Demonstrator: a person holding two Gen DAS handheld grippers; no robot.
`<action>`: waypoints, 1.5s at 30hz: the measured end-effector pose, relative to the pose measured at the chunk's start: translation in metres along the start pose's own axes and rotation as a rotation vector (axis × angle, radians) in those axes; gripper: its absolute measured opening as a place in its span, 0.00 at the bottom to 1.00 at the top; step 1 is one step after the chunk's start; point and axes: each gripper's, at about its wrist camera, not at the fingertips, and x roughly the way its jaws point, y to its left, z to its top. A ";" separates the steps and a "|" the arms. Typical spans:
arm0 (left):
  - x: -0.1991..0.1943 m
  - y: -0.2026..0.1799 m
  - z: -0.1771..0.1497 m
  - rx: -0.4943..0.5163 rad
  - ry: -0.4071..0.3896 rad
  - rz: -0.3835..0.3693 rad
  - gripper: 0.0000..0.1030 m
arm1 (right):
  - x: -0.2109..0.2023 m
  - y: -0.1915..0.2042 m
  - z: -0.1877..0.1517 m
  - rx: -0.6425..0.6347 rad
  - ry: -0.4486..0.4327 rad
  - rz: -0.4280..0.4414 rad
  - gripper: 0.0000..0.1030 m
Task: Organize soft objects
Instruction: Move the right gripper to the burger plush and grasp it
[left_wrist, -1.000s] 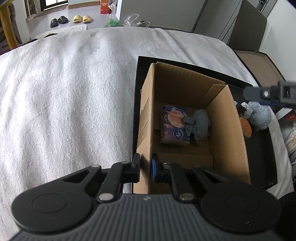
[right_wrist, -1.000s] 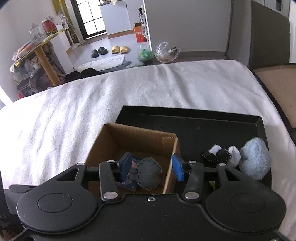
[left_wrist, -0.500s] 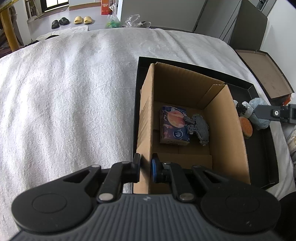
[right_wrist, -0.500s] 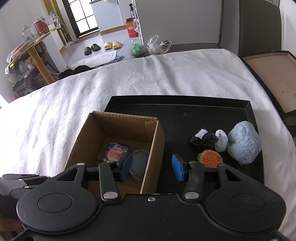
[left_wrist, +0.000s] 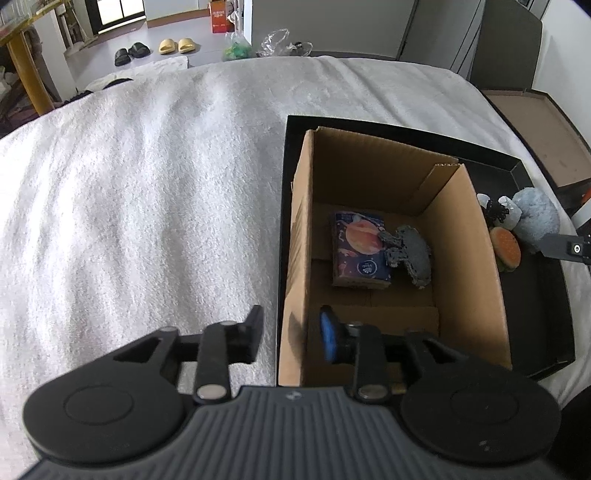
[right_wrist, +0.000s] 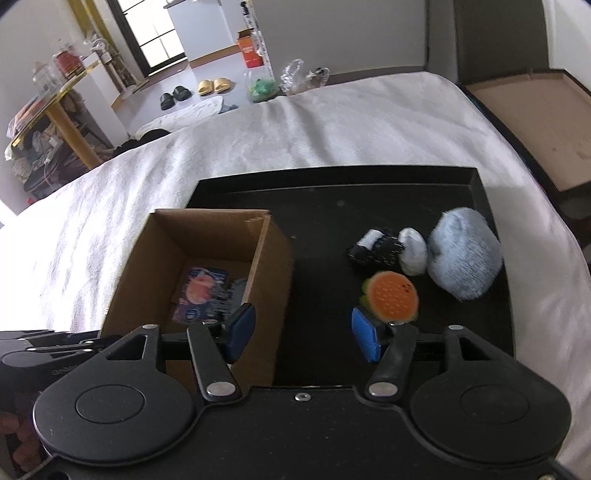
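Cardboard box (left_wrist: 469, 266) wall between spread left claw (left_wrist: 291, 336) fingers.

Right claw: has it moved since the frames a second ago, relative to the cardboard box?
Yes. The right claw has shifted rightward off the cardboard box toward the orange burger plush on the black tray; a second ago it straddled the box's right wall.

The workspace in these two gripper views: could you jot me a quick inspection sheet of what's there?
Surface: white towel-like cover, black tray on it.
Job's things: cardboard box in the tray holds a tissue pack and grey plush; orange plush, black-and-white plush, pale blue plush lie beside the box.
Clutter: nothing seen.
Tools: left tool open astride the box wall; right tool open, empty.
Cables: nothing seen.
Surroundings: slippers, yellow table.
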 end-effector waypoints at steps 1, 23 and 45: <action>-0.001 -0.001 0.001 0.003 -0.004 0.006 0.40 | 0.001 -0.004 -0.001 0.006 0.001 -0.001 0.56; 0.011 -0.034 0.021 0.056 0.021 0.155 0.71 | 0.056 -0.077 -0.017 0.108 0.027 0.025 0.72; 0.018 -0.065 0.039 0.102 0.060 0.266 0.81 | 0.096 -0.102 -0.018 0.076 0.066 0.083 0.34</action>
